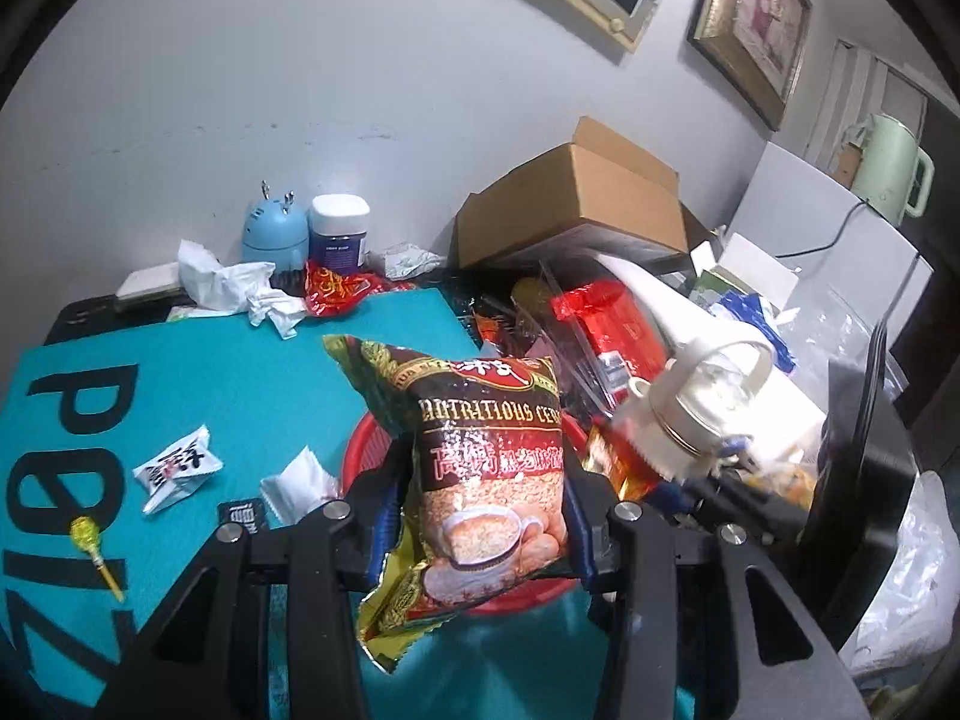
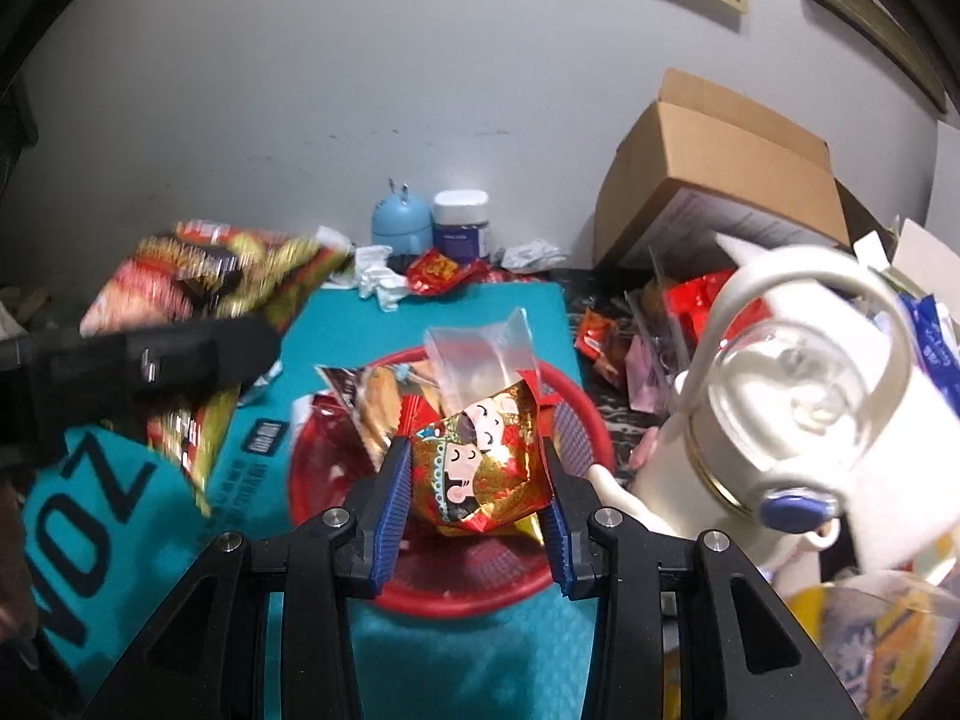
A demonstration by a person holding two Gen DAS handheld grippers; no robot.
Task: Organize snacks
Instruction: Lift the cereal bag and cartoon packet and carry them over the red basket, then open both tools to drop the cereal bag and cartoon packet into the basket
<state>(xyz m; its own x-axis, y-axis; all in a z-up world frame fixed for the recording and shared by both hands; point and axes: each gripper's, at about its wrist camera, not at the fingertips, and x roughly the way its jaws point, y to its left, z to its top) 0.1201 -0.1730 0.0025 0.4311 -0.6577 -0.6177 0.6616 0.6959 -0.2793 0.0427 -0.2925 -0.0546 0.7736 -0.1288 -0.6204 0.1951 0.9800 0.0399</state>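
My left gripper [image 1: 480, 516] is shut on a brown and gold cereal bag [image 1: 480, 456] and holds it upright over the red basket [image 1: 366, 450]. The same bag [image 2: 204, 276] shows blurred at the left of the right wrist view, with the left gripper's black body in front of it. My right gripper [image 2: 474, 474] is shut on a red and gold cartoon snack packet [image 2: 480, 468] above the red basket [image 2: 576, 414], which holds several other packets. On the teal mat [image 1: 240, 372] lie a white wrapped snack [image 1: 177, 468], another white packet [image 1: 300, 486] and a yellow lollipop [image 1: 90, 540].
A white teapot [image 2: 798, 408] stands close to the right of the basket. Behind it are red packets in a clear box [image 1: 606, 324] and a cardboard box [image 1: 576, 204]. A blue gadget [image 1: 273, 228], a jar [image 1: 339, 231] and crumpled tissues [image 1: 234, 288] are at the wall.
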